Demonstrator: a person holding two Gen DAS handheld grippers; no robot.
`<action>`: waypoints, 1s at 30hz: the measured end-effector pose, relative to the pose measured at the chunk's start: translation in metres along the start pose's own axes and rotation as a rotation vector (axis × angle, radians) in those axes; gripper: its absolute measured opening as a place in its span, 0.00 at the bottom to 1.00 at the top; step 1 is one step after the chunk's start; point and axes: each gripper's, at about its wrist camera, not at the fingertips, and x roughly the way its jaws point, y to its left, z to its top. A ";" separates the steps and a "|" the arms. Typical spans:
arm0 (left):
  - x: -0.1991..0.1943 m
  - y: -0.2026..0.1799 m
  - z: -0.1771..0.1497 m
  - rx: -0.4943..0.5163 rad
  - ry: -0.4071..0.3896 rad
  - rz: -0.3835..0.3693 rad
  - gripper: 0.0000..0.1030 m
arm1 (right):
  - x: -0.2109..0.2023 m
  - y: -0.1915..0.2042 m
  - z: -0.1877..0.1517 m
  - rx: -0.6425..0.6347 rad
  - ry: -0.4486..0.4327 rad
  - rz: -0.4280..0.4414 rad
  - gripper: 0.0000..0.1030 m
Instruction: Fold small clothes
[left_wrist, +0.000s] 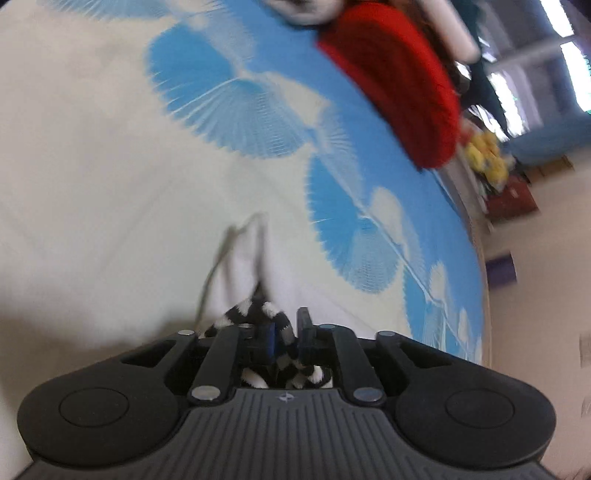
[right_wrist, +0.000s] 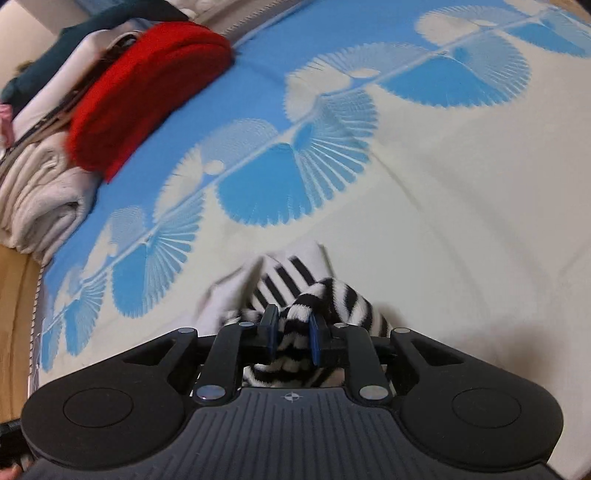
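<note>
A small black-and-white striped garment (right_wrist: 295, 280) with a white part lies bunched on the bed sheet (right_wrist: 461, 206) right in front of both grippers. My right gripper (right_wrist: 293, 334) has its jaws slightly apart. A thick fold of the striped cloth fills the gap and touches both pads. My left gripper (left_wrist: 288, 332) holds a narrow striped strip of the garment (left_wrist: 258, 306) between its fingers. From there the white cloth rises in a tent off the sheet (left_wrist: 92, 166). Both views are blurred by motion.
A red folded item (right_wrist: 147, 88) lies on a pile of folded grey, white and dark clothes (right_wrist: 40, 192) at the far edge of the bed; the red item (left_wrist: 399, 81) also shows in the left wrist view. The sheet is cream with blue fan shapes. The floor (left_wrist: 535, 295) lies beyond the bed edge.
</note>
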 end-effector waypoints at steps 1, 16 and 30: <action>-0.002 -0.004 0.000 0.035 -0.005 0.002 0.25 | -0.001 0.003 0.002 -0.018 -0.019 -0.014 0.19; -0.014 -0.061 -0.065 0.456 0.039 -0.009 0.60 | -0.005 0.038 -0.054 -0.305 0.152 0.227 0.46; 0.037 -0.101 -0.062 0.646 -0.127 0.193 0.04 | 0.033 0.080 -0.063 -0.429 0.108 0.103 0.03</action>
